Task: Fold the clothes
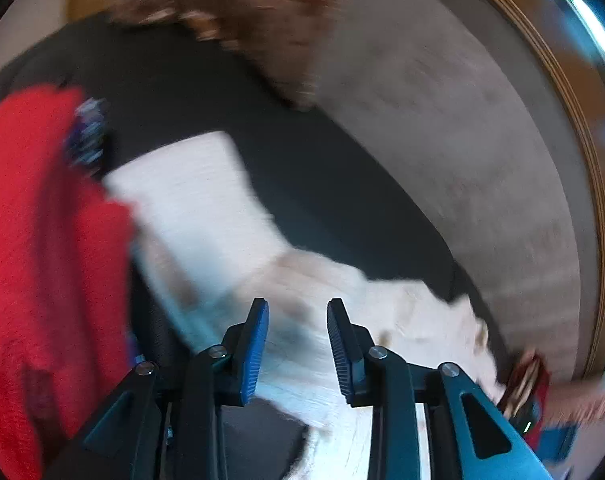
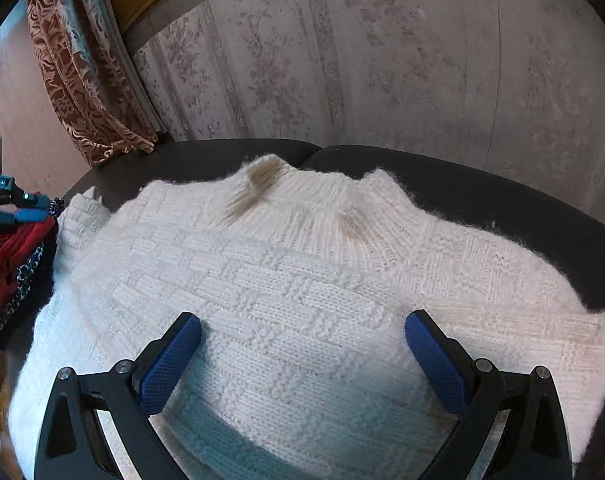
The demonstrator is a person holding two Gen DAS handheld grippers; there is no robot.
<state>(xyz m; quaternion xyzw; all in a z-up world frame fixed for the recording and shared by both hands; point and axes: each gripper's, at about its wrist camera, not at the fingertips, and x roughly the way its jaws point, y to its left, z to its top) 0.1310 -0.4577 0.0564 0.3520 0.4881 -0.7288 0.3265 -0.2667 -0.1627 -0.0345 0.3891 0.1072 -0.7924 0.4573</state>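
Observation:
A white knitted sweater (image 2: 294, 280) lies spread on a dark seat (image 2: 462, 184), its ribbed collar at the far side with two brownish marks. My right gripper (image 2: 302, 328) hovers over the sweater's middle, jaws wide open and nothing between them. The left wrist view is blurred: a sleeve of the sweater (image 1: 206, 200) stretches away over the dark seat (image 1: 182, 92). My left gripper (image 1: 298, 308) stands above the white knit, open with a narrow gap, and no cloth is pinched between its blue pads (image 1: 256, 344). The left gripper (image 2: 10, 204) also shows at the left edge of the right wrist view.
A red garment (image 1: 42, 240) with a dark patterned piece lies heaped at the seat's left end, the same red garment (image 2: 6, 264) showing beside the sweater. A brown patterned curtain (image 2: 74, 80) hangs at the back left, and a floral wallpapered wall (image 2: 382, 60) runs behind the seat.

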